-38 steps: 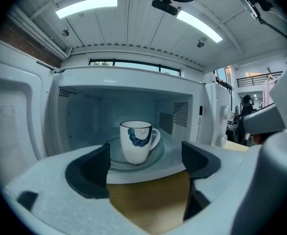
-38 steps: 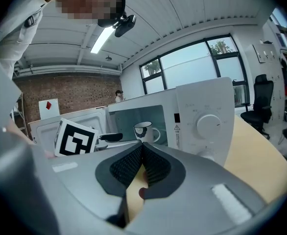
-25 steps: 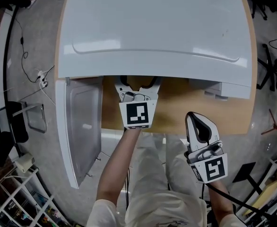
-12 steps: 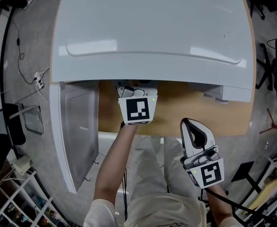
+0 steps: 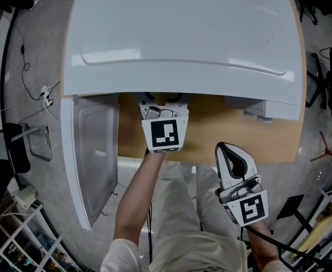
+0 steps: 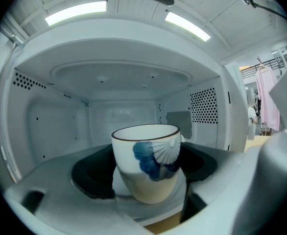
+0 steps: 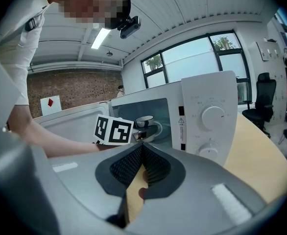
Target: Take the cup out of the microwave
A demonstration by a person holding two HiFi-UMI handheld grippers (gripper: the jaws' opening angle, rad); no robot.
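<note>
A white cup [image 6: 148,165] with a blue flower print and dark rim stands upright inside the white microwave [image 5: 183,33]. My left gripper [image 6: 144,174] reaches into the cavity. Its dark pads [image 6: 92,175] flank the cup on both sides, and the jaws are closing around it. From the head view, only the left gripper's rear and marker cube [image 5: 165,134] show below the microwave's top edge. My right gripper [image 5: 229,149] hovers shut and empty over the table's front edge. In the right gripper view the cup [image 7: 144,123] appears small inside the lit cavity.
The microwave door [image 5: 95,157] hangs open to the left, past the wooden table [image 5: 222,135]. The control panel with two dials [image 7: 207,116] lies right of the cavity. Cables, racks and chairs stand on the floor around the table.
The left gripper's jaws have drawn closer together around the cup. The right gripper has drifted slightly down and left in the head view.
</note>
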